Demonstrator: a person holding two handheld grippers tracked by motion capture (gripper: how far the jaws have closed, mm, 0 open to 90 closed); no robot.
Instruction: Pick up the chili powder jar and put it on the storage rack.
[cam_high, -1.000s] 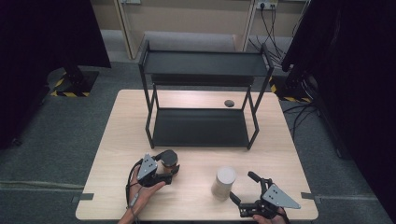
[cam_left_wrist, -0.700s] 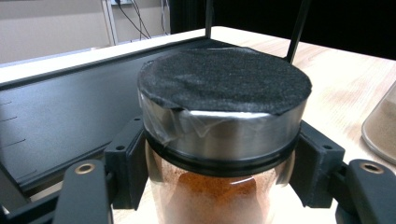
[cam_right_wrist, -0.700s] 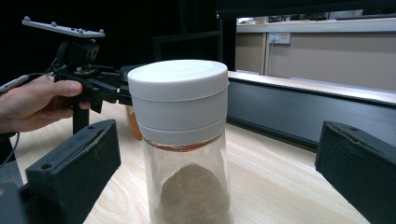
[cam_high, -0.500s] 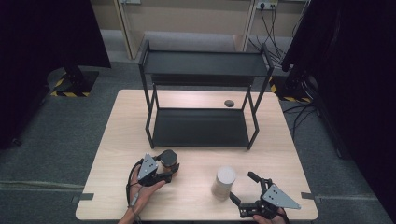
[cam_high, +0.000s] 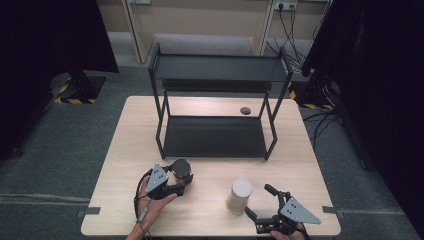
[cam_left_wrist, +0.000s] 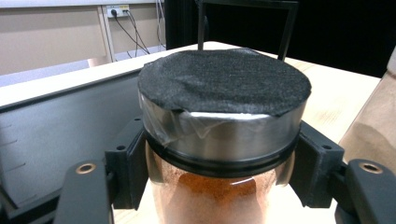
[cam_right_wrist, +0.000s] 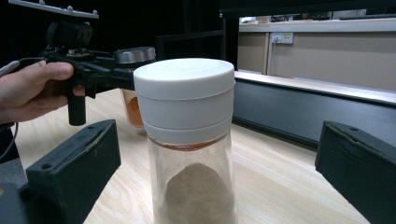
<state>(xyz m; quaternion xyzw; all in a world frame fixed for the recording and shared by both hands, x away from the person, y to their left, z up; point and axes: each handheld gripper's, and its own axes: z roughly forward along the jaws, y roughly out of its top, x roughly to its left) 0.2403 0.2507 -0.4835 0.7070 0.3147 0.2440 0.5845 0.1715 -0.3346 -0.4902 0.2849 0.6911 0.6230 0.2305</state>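
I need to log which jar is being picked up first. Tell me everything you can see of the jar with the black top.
The jar is a clear glass one, upright on the wooden table in front of the black shelf. It holds orange-brown powder. Its shiny metal lid has clear film on its side, a black ring below and a rough black pad on top. The left hand-held gripper is shut on it, jaws pressing both sides just under the lid.

Each gripper, the left gripper (cam_high: 176, 186) and the right gripper (cam_high: 260, 205), is made of black parts with a grey three-cornered plate on top. Round screw holes are seen behind the blocky black fingers (cam_right_wrist: 74, 168). A dark cable is trailed from the left one.
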